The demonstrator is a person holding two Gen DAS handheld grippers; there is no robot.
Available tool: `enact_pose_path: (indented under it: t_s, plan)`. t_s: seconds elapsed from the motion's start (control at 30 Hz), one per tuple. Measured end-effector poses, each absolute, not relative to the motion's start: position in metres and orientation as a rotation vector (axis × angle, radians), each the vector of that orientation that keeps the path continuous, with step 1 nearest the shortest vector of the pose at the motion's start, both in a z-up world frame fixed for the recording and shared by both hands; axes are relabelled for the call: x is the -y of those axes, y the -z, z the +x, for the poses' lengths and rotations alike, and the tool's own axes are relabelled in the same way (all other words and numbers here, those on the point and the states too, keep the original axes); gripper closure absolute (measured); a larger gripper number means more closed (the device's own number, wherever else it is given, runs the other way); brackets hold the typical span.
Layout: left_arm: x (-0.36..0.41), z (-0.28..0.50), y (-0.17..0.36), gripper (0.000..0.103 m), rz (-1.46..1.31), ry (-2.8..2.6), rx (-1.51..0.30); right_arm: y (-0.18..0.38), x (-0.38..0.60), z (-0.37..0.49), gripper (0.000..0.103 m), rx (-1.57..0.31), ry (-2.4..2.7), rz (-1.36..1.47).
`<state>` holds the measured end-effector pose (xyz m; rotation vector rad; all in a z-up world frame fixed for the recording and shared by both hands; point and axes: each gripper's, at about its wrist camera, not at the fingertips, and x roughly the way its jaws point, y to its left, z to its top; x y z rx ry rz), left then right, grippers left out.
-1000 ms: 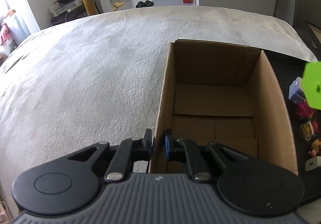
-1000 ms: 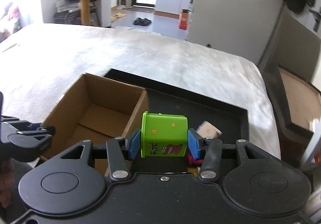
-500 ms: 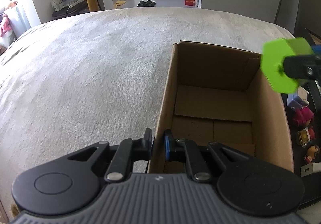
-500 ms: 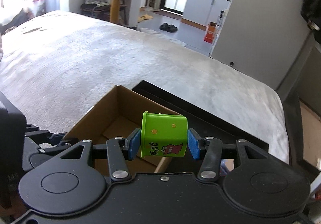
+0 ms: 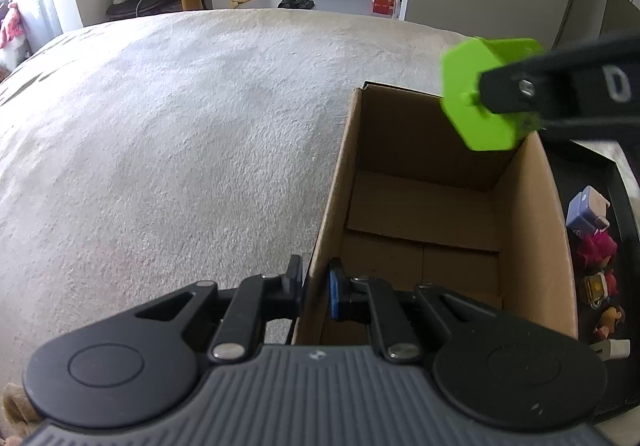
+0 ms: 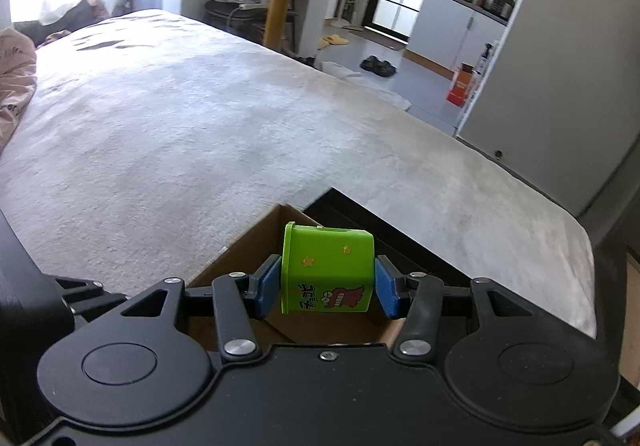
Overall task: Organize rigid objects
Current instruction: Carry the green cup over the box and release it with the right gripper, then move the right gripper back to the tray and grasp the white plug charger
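Currently, your right hand-held gripper [image 6: 327, 282] pinches a green toy box [image 6: 328, 273] between its two blue pads, one pad [image 6: 267, 283] pressed against each side face. The green toy box carries small stars and a red cartoon figure with printed characters on the face toward the right wrist camera. It hangs in the air above the far right corner of the cardboard box [image 5: 436, 214], clear of the cardboard. In the left wrist view the same green toy box [image 5: 478, 102] shows its flat hexagonal end beyond that corner.

Your left hand-held gripper [image 5: 314, 290] is clamped on the near left wall of the cardboard box, with one finger outside the wall and the blue-padded finger [image 5: 334, 294] inside it. The wall fills the narrow gap between them.

The cardboard box stands open-topped on a pale carpeted surface [image 5: 168, 150], and only its bare flaps are visible inside. Directly to the right of the cardboard box lies a black tray [image 5: 618, 182], touching or almost touching its right wall. On the tray, beside that wall, you have a lavender cube-shaped toy [image 5: 586, 208], a pink-haired figurine [image 5: 596, 248], two further small figurines [image 5: 598, 288] and a white charger plug [image 5: 610, 348].
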<state>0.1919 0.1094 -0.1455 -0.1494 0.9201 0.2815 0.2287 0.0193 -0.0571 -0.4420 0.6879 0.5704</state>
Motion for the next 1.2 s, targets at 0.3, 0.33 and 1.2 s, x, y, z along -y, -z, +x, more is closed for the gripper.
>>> enact_pose_path:
  t_s: [0.3, 0.33, 1.2]
  plan:
    - [-0.114, 0.191, 0.147, 0.09, -0.166, -0.281, -0.918, 0.057, -0.023, 0.223, 0.013, -0.682, -0.567, -0.434]
    - [-0.114, 0.191, 0.147, 0.09, -0.163, -0.283, -0.918, 0.057, -0.022, 0.222, 0.013, -0.687, -0.56, -0.427]
    - [-0.083, 0.199, 0.15, 0.089, 0.044, -0.322, -0.953, 0.096, 0.104, 0.2, 0.013, -0.796, -0.351, -0.248]
